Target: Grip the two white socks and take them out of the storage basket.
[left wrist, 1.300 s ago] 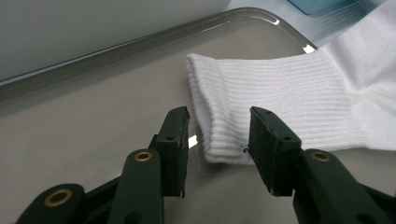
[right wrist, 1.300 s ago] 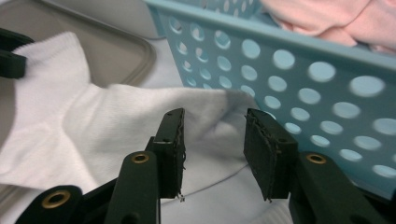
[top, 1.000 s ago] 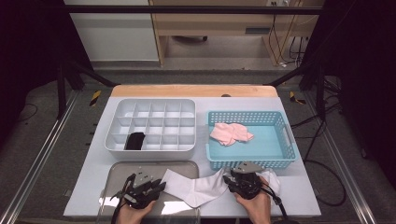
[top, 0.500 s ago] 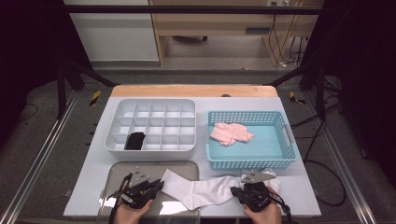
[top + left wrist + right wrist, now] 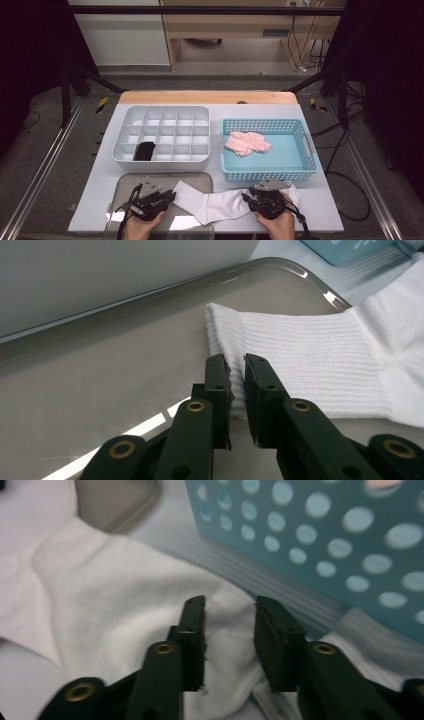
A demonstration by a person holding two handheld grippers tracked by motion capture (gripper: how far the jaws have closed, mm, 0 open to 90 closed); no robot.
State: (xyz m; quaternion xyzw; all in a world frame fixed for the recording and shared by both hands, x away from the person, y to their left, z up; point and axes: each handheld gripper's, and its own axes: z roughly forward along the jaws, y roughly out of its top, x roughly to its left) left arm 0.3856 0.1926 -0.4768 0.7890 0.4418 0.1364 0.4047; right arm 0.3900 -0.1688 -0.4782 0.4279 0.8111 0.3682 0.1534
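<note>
Left gripper [image 5: 237, 371] first: its fingers [image 5: 218, 385] are nearly pressed together, pinching the ribbed cuff edge of the white sock [image 5: 320, 365], with just a sliver of fabric between them. In the high view that gripper [image 5: 169, 196] sits at the near left of the table, over the grey tray [image 5: 127, 182], and the sock's cuff end lies on that tray

Right gripper [image 5: 230, 615] is different: its fingers [image 5: 192, 630] are spread with a clear gap, standing down over the sock's [image 5: 110, 575] other end, and the cloth bunches up a bit between them. I can't tell if they actually touch the fabric or just sit right above it. From above, that gripper [image 5: 247, 199] is at the near right, just in front of the blue basket [image 5: 267, 172]

The sock [image 5: 220, 205] itself lies stretched flat between the two grippers along the near edge of the table [image 5: 95, 200], cuff on the tray at left, foot end off the tray on the table at right, close to the basket's near wall

Farther out: the basket holds a crumpled pink cloth [image 5: 246, 142] toward its far left. Left of the basket is a white divided organizer [image 5: 162, 135] with something black [image 5: 145, 150] in a near-left compartment
</note>
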